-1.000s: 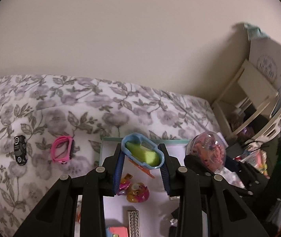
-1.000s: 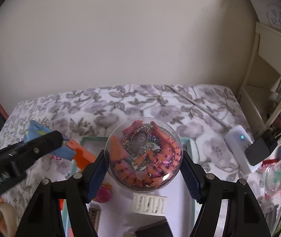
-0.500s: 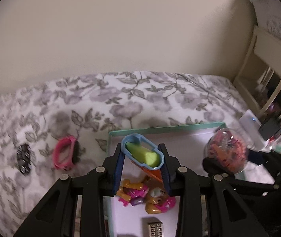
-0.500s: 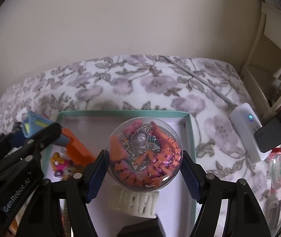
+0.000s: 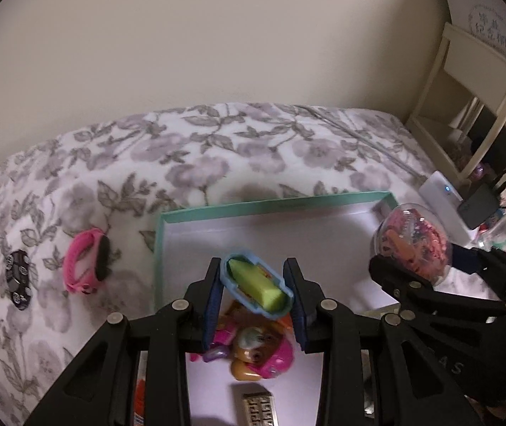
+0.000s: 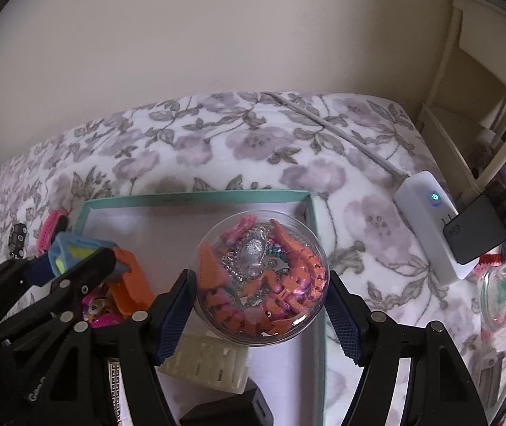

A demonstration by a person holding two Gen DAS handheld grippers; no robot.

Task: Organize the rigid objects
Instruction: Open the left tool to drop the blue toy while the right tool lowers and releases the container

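My left gripper (image 5: 255, 293) is shut on a blue and orange toy with a yellow-green insert (image 5: 256, 285), held over the teal-rimmed box (image 5: 270, 203). The same toy (image 6: 86, 254) shows at the left of the right wrist view. My right gripper (image 6: 258, 280) is shut on a clear plastic ball full of orange and pink pieces (image 6: 260, 277), above the box's right side (image 6: 196, 198). That ball (image 5: 414, 241) also appears right of the left gripper. Under the blue toy a pink and orange figure (image 5: 256, 353) lies in the box.
On the floral blanket left of the box lie a pink band (image 5: 84, 264) and a small black patterned piece (image 5: 18, 280). A white power strip with a black plug (image 6: 434, 223) sits to the right. A cream ribbed block (image 6: 206, 362) and a dark item (image 6: 228, 408) rest in the box.
Both grippers came down toward the box with their toys still held. The box and blanket now fill more of each view.
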